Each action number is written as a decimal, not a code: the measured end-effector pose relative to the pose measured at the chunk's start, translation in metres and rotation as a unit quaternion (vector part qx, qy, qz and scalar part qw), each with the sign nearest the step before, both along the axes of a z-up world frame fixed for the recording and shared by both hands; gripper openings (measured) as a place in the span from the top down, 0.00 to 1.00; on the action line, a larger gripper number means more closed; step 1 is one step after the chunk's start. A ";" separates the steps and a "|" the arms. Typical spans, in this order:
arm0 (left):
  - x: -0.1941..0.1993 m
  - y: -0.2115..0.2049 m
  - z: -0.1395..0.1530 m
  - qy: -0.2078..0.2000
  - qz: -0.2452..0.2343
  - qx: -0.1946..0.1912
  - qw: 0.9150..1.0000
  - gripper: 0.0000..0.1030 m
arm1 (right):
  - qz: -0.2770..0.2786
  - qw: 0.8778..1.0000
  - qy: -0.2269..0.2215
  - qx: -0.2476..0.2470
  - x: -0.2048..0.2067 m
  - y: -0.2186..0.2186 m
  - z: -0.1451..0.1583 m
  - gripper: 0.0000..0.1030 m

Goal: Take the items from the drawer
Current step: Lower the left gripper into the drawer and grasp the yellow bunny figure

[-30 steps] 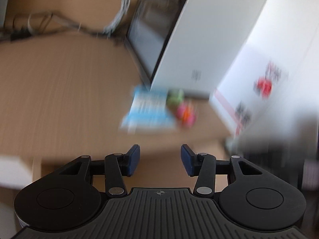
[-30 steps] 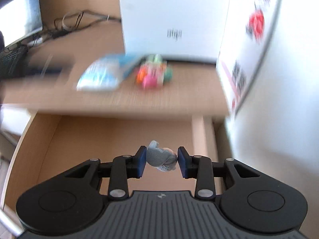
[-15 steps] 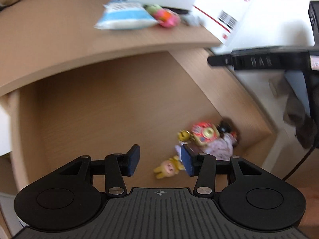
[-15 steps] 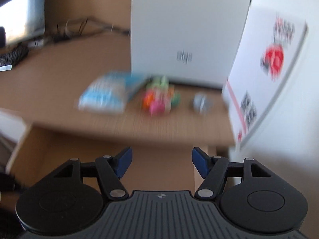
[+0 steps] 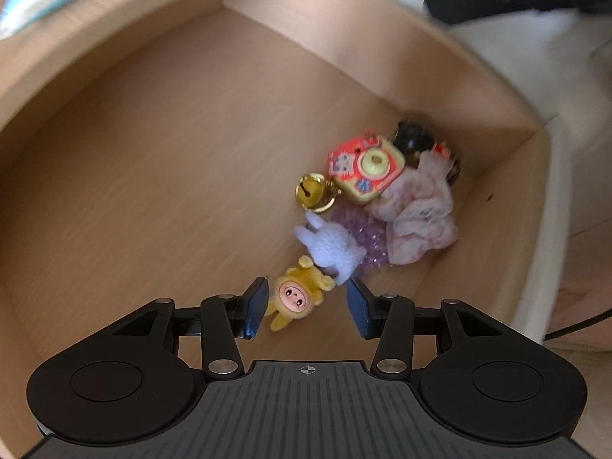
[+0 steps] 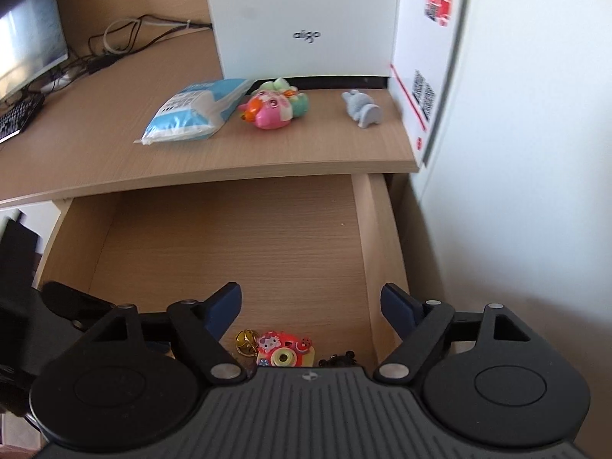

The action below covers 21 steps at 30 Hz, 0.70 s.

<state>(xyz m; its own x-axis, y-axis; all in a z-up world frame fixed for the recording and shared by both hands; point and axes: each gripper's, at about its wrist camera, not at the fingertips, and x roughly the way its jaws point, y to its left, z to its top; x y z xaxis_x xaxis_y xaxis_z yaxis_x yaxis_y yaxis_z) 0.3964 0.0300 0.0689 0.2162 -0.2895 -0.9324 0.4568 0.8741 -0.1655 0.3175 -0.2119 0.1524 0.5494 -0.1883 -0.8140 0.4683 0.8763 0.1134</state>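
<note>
The wooden drawer (image 5: pixel 160 160) stands pulled out under the desk. In its near right corner lie a yellow plush doll (image 5: pixel 296 298), a lilac plush rabbit (image 5: pixel 332 246), a gold bell (image 5: pixel 311 191), a red toy camera (image 5: pixel 365 170), a pink cloth (image 5: pixel 420 218) and a dark object (image 5: pixel 411 139). My left gripper (image 5: pixel 306 306) is open, its blue pads on either side of the yellow doll. My right gripper (image 6: pixel 310 302) hangs open and empty above the drawer (image 6: pixel 229 244), with the bell (image 6: pixel 244 340) and camera (image 6: pixel 285 352) just below it.
On the desk top (image 6: pixel 95 145) lie a blue-white packet (image 6: pixel 195 111), a pink-green toy (image 6: pixel 275 107) and a grey toy (image 6: pixel 361 109). A white box (image 6: pixel 302 19) stands behind them, a printed carton (image 6: pixel 428 49) at the right. A monitor (image 6: pixel 26 30) and cables sit far left.
The right gripper let go of the grey toy on the desk, opened and drew back over the drawer. The left gripper swung down from the desk into the drawer, onto the yellow doll.
</note>
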 end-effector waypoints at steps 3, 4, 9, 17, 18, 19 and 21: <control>0.003 -0.003 -0.007 0.003 0.003 0.005 1.000 0.59 | -0.010 1.000 0.004 0.008 -0.001 -0.006 -0.003 0.22; 0.003 -0.003 -0.007 0.005 0.006 0.004 1.000 0.60 | -0.013 1.000 0.006 0.014 -0.001 -0.009 -0.005 0.22; -0.003 0.016 0.005 0.023 0.059 -0.003 0.998 0.60 | -0.020 0.999 0.010 0.047 0.000 -0.015 -0.012 0.22; -0.025 0.091 0.040 0.016 0.242 -0.065 0.968 0.61 | 0.000 0.992 0.041 0.116 0.027 -0.010 -0.038 0.22; -0.030 0.098 0.044 0.011 0.255 -0.072 0.964 0.61 | -0.001 0.991 0.049 0.128 0.031 -0.011 -0.043 0.22; -0.034 0.103 0.049 0.007 0.264 -0.077 0.962 0.61 | -0.002 0.988 0.056 0.141 0.036 -0.013 -0.048 0.23; -0.040 0.108 0.056 -0.001 0.276 -0.086 0.957 0.61 | 0.001 0.984 0.073 0.165 0.046 -0.015 -0.060 0.27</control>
